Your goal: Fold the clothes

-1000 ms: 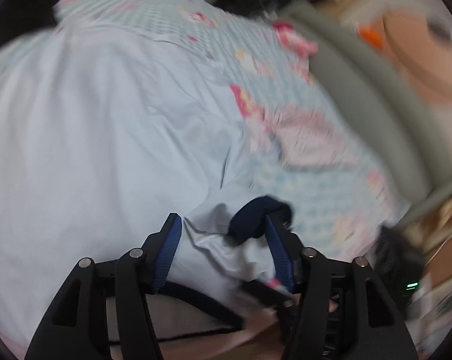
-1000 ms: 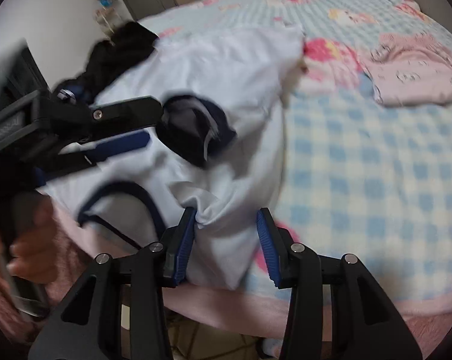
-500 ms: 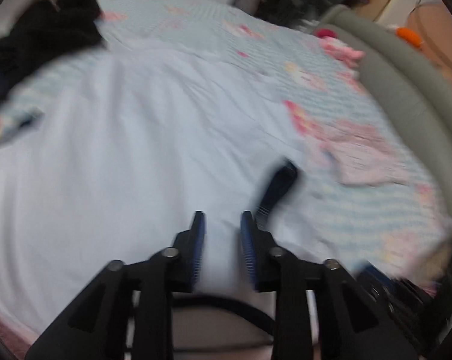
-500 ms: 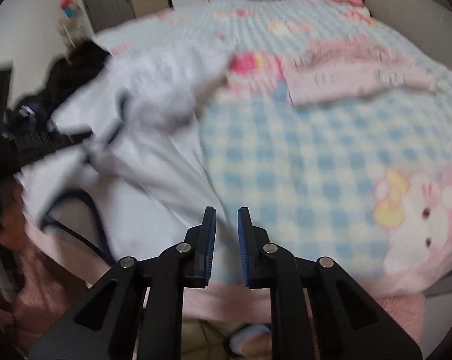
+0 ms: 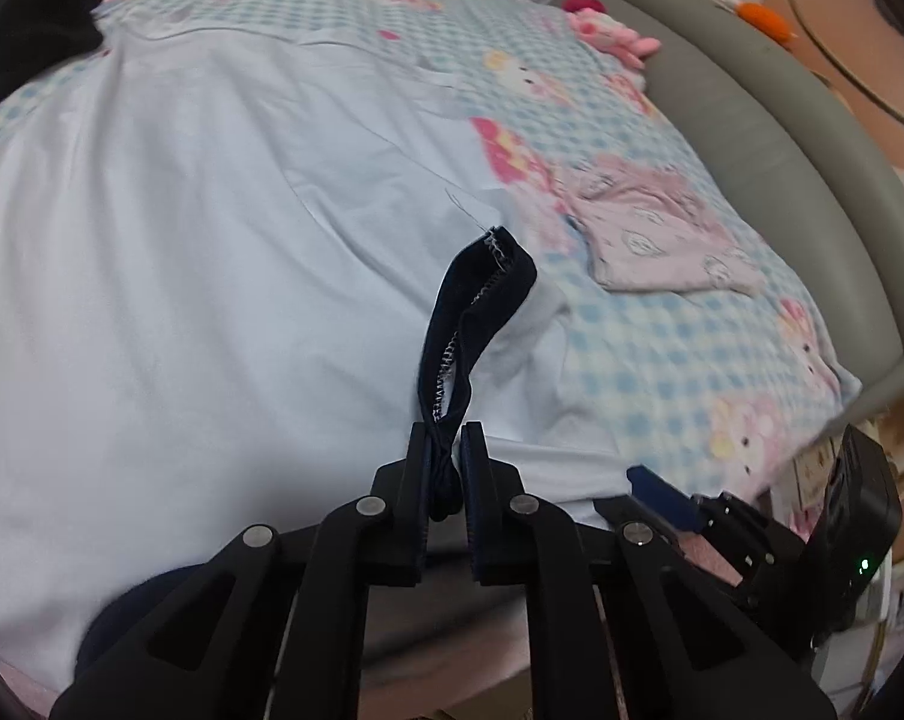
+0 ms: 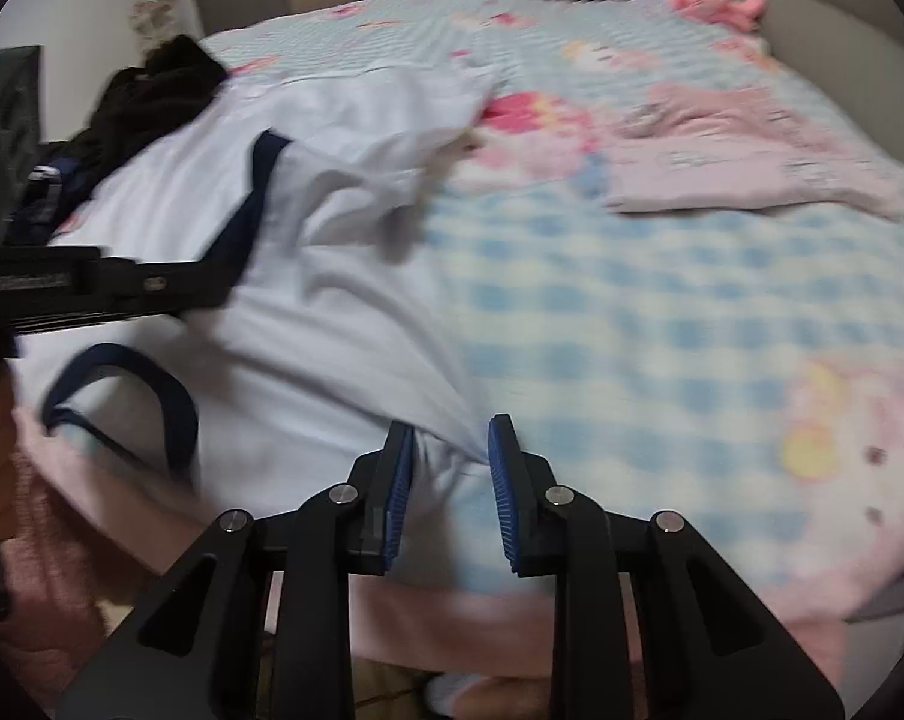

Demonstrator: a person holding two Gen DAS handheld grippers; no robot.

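A white T-shirt (image 5: pixel 200 252) with navy trim lies spread on the bed. My left gripper (image 5: pixel 447 450) is shut on the navy sleeve cuff (image 5: pixel 481 300), which stands up from the jaws. In the right wrist view the shirt (image 6: pixel 308 324) shows its navy collar (image 6: pixel 146 390) near the bed's front edge. My right gripper (image 6: pixel 452 456) is partly open at the shirt's near right edge, with white cloth between the pads. The left gripper (image 6: pixel 152 285) appears there at the left, holding the cuff (image 6: pixel 254 198).
A folded pink garment (image 5: pixel 655 240) lies right of the shirt, also in the right wrist view (image 6: pixel 751 174). Dark clothes (image 6: pixel 152 90) are piled at the bed's far left. A grey padded bed frame (image 5: pixel 781 138) runs along the right. A pink plush (image 6: pixel 721 0) sits at the far end.
My left gripper has closed on the navy cuff and lifted it. My right gripper, nearly shut half a second ago, has opened somewhat around the shirt's edge. The shirt lies flatter.
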